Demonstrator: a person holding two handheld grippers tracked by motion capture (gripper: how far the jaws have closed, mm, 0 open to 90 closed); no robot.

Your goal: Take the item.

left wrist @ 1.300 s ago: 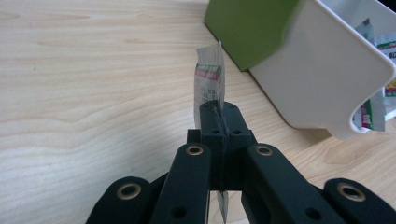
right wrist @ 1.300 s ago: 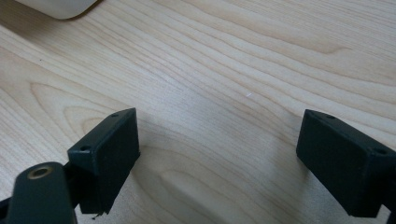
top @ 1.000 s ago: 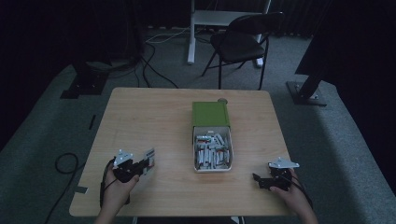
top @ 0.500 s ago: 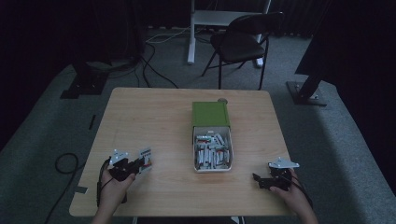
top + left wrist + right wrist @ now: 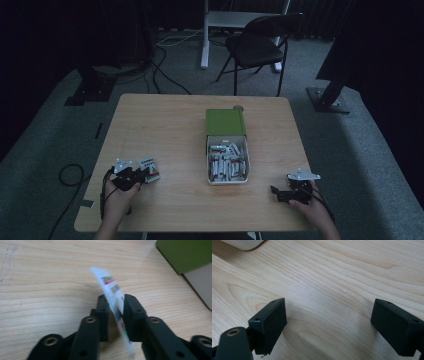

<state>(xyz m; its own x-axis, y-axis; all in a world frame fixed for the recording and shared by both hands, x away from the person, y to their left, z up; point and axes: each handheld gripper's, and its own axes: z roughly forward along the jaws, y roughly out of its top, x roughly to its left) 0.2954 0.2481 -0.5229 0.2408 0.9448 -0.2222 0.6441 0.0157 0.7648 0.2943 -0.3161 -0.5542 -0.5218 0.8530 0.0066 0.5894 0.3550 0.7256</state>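
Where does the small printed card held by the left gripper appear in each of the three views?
High view: the printed card lies low at the left, just right of the left gripper.
Left gripper view: the card stands on edge at the centre, pinched between the two black jaws.
Right gripper view: not in it.
Shared landmark: the green lid of the box, at the centre of the high view, is at the top right corner of the left gripper view.

The box (image 5: 227, 152) sits mid-table (image 5: 165, 125), its lid (image 5: 225, 122) at the far end. The left gripper (image 5: 142, 174) and its card (image 5: 150, 168) lie near-left. The right gripper (image 5: 278, 192) lies near-right.
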